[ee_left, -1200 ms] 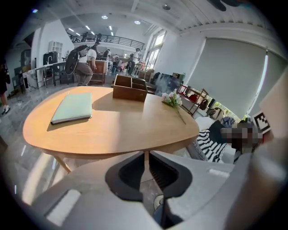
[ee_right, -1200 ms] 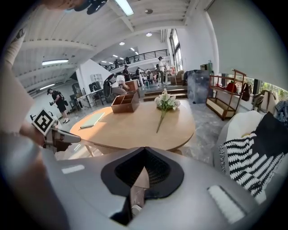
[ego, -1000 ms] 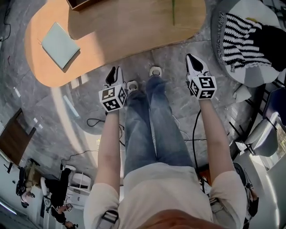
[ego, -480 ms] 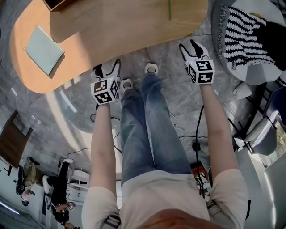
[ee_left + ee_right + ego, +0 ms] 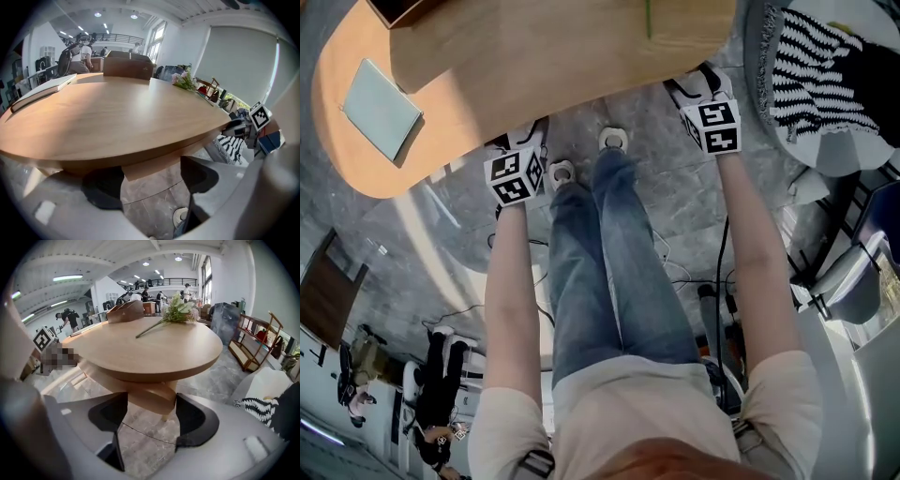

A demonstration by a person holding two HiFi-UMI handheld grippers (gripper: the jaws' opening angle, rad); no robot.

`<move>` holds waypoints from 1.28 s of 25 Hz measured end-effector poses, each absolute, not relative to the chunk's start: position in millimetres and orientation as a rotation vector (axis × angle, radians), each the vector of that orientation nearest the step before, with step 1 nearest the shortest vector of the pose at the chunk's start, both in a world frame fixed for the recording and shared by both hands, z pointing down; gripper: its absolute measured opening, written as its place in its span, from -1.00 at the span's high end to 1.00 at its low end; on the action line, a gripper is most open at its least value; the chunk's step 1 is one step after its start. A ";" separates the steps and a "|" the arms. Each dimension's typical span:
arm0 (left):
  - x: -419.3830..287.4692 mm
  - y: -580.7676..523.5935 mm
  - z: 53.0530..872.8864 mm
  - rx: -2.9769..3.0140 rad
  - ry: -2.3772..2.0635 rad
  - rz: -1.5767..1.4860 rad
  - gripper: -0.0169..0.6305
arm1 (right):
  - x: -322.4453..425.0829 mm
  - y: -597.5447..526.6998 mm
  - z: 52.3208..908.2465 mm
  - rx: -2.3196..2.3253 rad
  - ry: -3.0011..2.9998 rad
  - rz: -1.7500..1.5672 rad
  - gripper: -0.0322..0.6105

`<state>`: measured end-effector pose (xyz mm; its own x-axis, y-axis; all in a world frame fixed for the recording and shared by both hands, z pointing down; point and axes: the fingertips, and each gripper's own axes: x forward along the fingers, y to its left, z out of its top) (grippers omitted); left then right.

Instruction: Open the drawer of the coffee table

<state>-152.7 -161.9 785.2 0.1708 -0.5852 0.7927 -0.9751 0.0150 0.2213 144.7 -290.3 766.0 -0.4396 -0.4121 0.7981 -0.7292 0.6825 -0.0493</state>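
Head view — left hand-held gripper (image 5: pixel 523 139) and right hand-held gripper (image 5: pixel 696 86), jaws just opened, empty, at coffee table (image 5: pixel 534 56).

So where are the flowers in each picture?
Head view: the flowers show only as a green stem at the top edge, right of middle.
Left gripper view: the flowers lie at the far right edge of the wooden table.
Right gripper view: the flowers lie top middle, on the wooden table.
Shared landmark: the wooden table.
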 end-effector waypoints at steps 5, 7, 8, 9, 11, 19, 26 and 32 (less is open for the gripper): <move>-152.4 -162.9 787.0 1.636 -1.506 0.632 -0.22 | 143.5 -292.0 768.5 0.855 -2.084 0.505 -0.07; -152.7 -162.2 787.1 1.627 -1.506 0.634 -0.22 | 143.3 -291.4 768.3 0.857 -2.077 0.512 -0.07; -153.0 -161.7 786.9 1.623 -1.506 0.636 -0.22 | 143.2 -291.0 768.1 0.856 -2.073 0.516 -0.06; -153.4 -161.4 786.7 1.618 -1.505 0.637 -0.22 | 143.0 -290.8 767.8 0.856 -2.068 0.522 -0.06; -153.4 -161.5 786.6 1.610 -1.502 0.640 -0.22 | 143.5 -290.8 767.7 0.850 -2.052 0.533 -0.05; -149.6 -147.3 791.4 1.597 -1.457 0.751 -0.13 | 151.0 -274.3 770.0 0.848 -2.014 0.570 -0.03; -138.8 -117.4 790.2 1.571 -1.442 0.762 -0.13 | 161.8 -246.0 769.1 0.842 -2.008 0.588 -0.03; -129.8 -88.4 789.4 1.573 -1.431 0.763 -0.13 | 171.8 -213.6 767.2 0.864 -1.996 0.601 -0.03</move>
<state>-129.8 -88.4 789.4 0.1575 -0.4603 0.8737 -0.9819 0.0210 0.1881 171.8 -213.6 767.2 -0.3935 -0.3470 0.8513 -0.7597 0.6443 -0.0885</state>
